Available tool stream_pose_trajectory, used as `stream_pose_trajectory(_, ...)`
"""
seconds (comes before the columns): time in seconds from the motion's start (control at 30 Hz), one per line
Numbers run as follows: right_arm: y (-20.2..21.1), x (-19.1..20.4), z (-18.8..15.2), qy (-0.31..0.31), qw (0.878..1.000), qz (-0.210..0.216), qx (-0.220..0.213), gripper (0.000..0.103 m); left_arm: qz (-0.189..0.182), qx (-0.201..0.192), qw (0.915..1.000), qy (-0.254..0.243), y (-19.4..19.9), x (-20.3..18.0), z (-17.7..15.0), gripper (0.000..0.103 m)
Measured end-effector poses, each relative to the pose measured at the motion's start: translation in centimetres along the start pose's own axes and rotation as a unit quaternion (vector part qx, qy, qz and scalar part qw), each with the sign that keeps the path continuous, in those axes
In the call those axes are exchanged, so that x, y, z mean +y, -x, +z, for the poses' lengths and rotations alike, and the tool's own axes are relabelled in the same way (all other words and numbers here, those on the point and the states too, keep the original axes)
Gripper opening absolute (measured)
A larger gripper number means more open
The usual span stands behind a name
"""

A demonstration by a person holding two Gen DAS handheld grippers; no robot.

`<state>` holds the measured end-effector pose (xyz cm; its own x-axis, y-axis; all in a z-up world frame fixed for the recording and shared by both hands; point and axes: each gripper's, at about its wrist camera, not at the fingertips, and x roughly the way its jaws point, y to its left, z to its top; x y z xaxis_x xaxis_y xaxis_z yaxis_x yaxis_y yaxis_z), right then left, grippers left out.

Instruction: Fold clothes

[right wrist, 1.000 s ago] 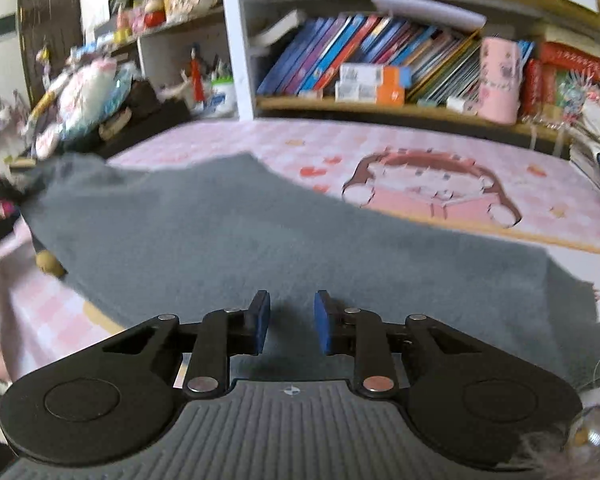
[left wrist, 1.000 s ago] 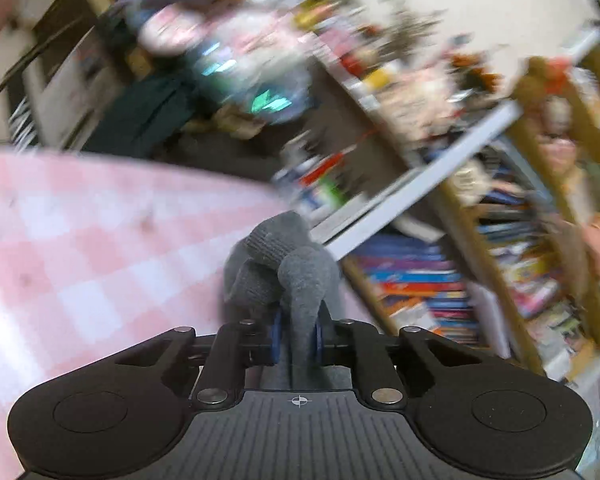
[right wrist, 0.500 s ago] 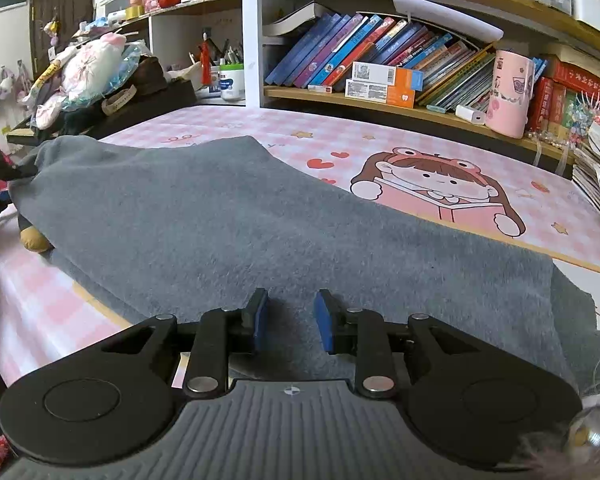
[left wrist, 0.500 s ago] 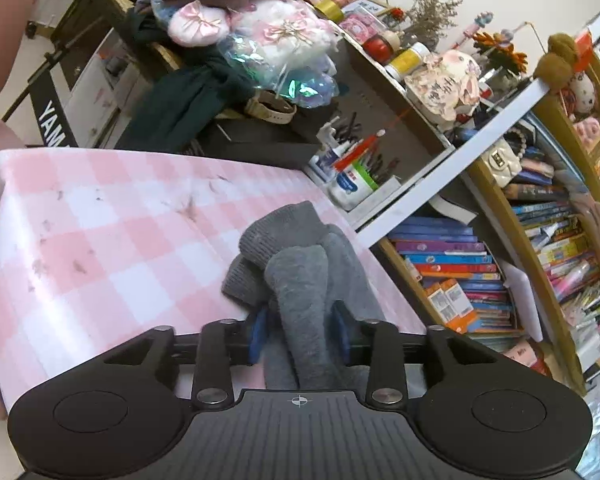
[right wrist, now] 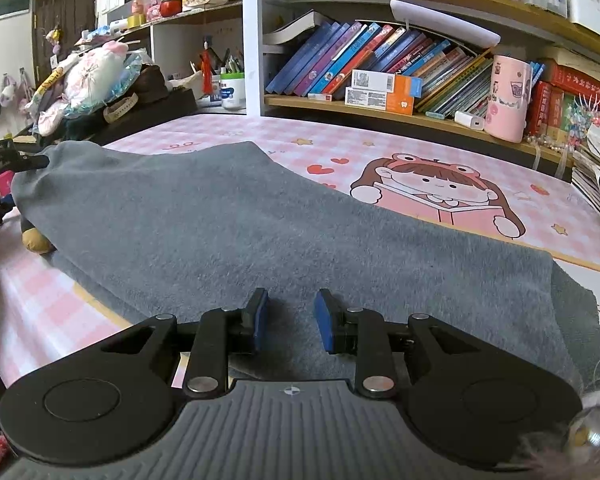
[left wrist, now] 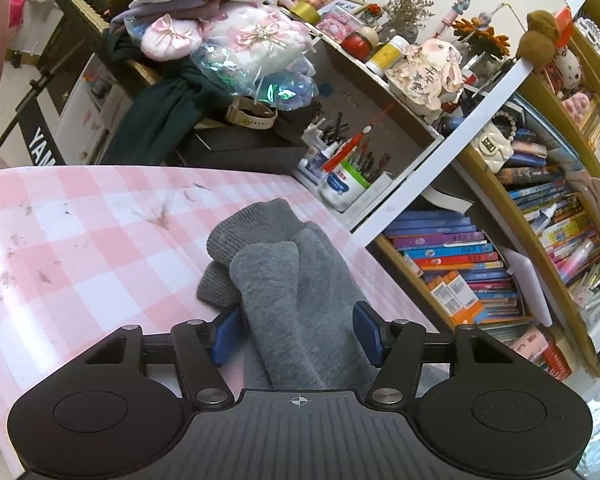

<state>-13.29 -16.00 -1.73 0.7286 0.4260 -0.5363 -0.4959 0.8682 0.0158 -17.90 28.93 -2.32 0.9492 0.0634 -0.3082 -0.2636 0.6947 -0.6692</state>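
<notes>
grey garment [right wrist: 284, 236] lies folded lengthwise across the desk [right wrist: 440, 148]; crosswise folds remain. left gripper [left wrist: 296, 334] fingers opening around its cuffs, right gripper [right wrist: 288, 320] fingers slightly apart, empty.

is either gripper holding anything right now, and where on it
Nothing is held. The left gripper is opening around the grey garment's cuffed end; the right gripper stands open above it.

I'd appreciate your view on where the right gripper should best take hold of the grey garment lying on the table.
Probably the near hem of the grey garment, just ahead of the right gripper. That edge lies flat and free on the pink checked tablecloth, so a low approach from the near side could slide one finger under. Elsewhere the cloth is a broad flat spread with no exposed edge as close.
</notes>
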Motion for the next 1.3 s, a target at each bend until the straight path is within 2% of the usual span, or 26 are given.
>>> stream_pose_trajectory(0.07, 0.0, 0.1, 0.0, 0.001, 1.000, -0.001, -0.001, 0.025, 0.010, -0.003, 0.9999, 0.000, -0.1, 0.0, -0.1, 0.051)
stream_pose_trajectory(0.13, 0.0, 0.1, -0.1, -0.002, 1.000, -0.001, -0.002, 0.026, 0.018, -0.004, 0.9998, 0.003, -0.2, 0.1, -0.2, 0.040)
stream_pose_trajectory(0.2, 0.1, -0.1, -0.1, -0.017, 1.000, 0.003, -0.003, 0.031, 0.019, -0.006, 0.9996, 0.018, -0.3, 0.7, -0.2, 0.021)
stream_pose_trajectory(0.27, 0.1, -0.1, -0.1, -0.028, 1.000, 0.010, -0.005, 0.037, 0.014, -0.011, 0.9993, 0.032, -0.1, 1.3, -0.2, 0.017)
stream_pose_trajectory(0.4, 0.2, 0.2, -0.2, -0.025, 1.000, 0.016, -0.007, 0.044, -0.003, -0.030, 0.9995, 0.002, 0.9, 0.2, -0.1, 0.014)
stream_pose_trajectory(0.57, 0.3, 0.4, -0.3, -0.024, 0.999, 0.022, -0.009, 0.050, -0.052, -0.051, 0.9967, -0.037, 2.1, -1.9, 0.4, 0.014)
stream_pose_trajectory(0.8, 0.3, 0.4, -0.4, -0.030, 0.999, 0.029, -0.010, 0.057, -0.116, -0.059, 0.9857, -0.107, 3.7, -6.1, 0.2, 0.013)
stream_pose_trajectory(0.9, 0.4, 0.4, -0.5, -0.034, 0.999, 0.034, -0.012, 0.059, -0.139, -0.062, 0.9770, -0.149, 4.4, -8.2, -0.3, 0.013)
stream_pose_trajectory(1.03, 0.4, 0.3, -0.5, -0.037, 0.999, 0.038, -0.013, 0.060, -0.165, -0.053, 0.9606, -0.218, 5.1, -11.1, -1.8, 0.013)
stream_pose_trajectory(1.13, 0.4, 0.2, -0.5, -0.039, 0.998, 0.040, -0.014, 0.060, -0.180, -0.038, 0.9432, -0.276, 5.3, -13.4, -3.6, 0.013)
stream_pose_trajectory(1.23, 0.5, 0.1, -0.4, -0.041, 0.998, 0.042, -0.014, 0.060, -0.192, -0.015, 0.9213, -0.338, 5.4, -15.5, -5.9, 0.014)
stream_pose_trajectory(1.3, 0.5, 0.2, -0.4, -0.042, 0.998, 0.043, -0.014, 0.060, -0.186, 0.007, 0.9048, -0.383, 5.1, -16.8, -8.4, 0.018)
